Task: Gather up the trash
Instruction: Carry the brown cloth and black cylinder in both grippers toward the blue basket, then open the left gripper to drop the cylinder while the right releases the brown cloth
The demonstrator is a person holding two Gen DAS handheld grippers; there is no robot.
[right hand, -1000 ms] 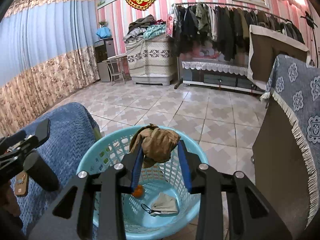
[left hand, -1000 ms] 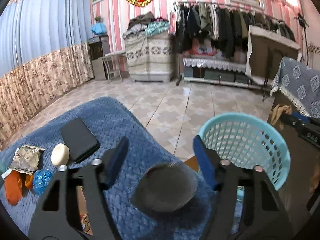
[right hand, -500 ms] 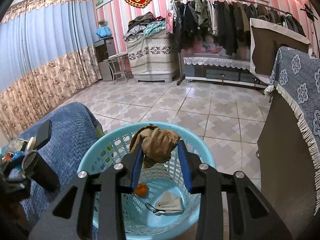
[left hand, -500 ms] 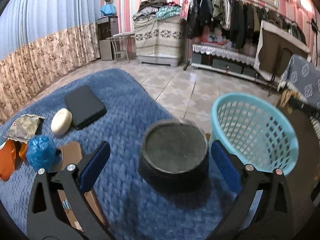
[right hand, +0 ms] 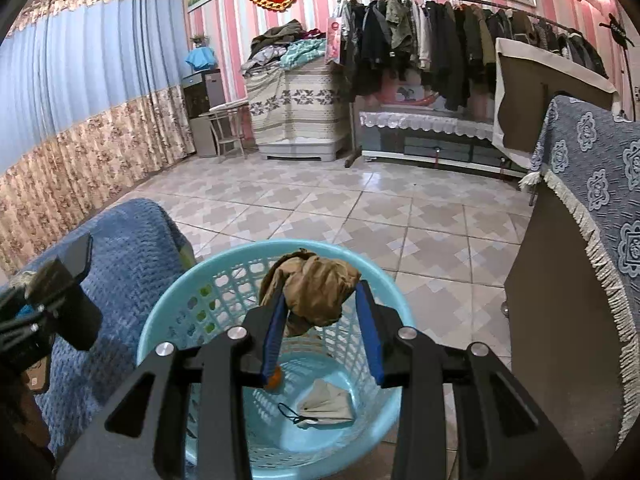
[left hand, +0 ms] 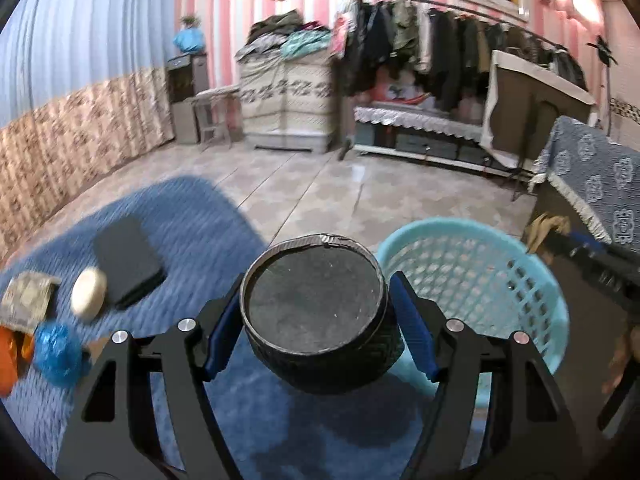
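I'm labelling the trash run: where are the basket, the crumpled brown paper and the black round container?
basket [right hand: 168,312], right wrist view, left rim.
crumpled brown paper [right hand: 320,284], right wrist view, middle of the wad.
black round container [left hand: 314,308], left wrist view, top face.

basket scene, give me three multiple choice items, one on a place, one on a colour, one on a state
1. Where is the brown crumpled rag?
A. between the fingers of the right hand-held gripper, above the basket
B. on the blue blanket
C. on the floor tiles

2. What colour is the basket?
A. red
B. light blue
C. white

3. What is the state of the left hand-held gripper?
A. empty and wide open
B. out of view
C. a round black box sits between its fingers

Answers: 1 A, the rag sits pinched between the blue pads over the basket rim. 2 B, both views show it light blue. 3 C, the pads sit at the box's sides, the jaws having just been closing.
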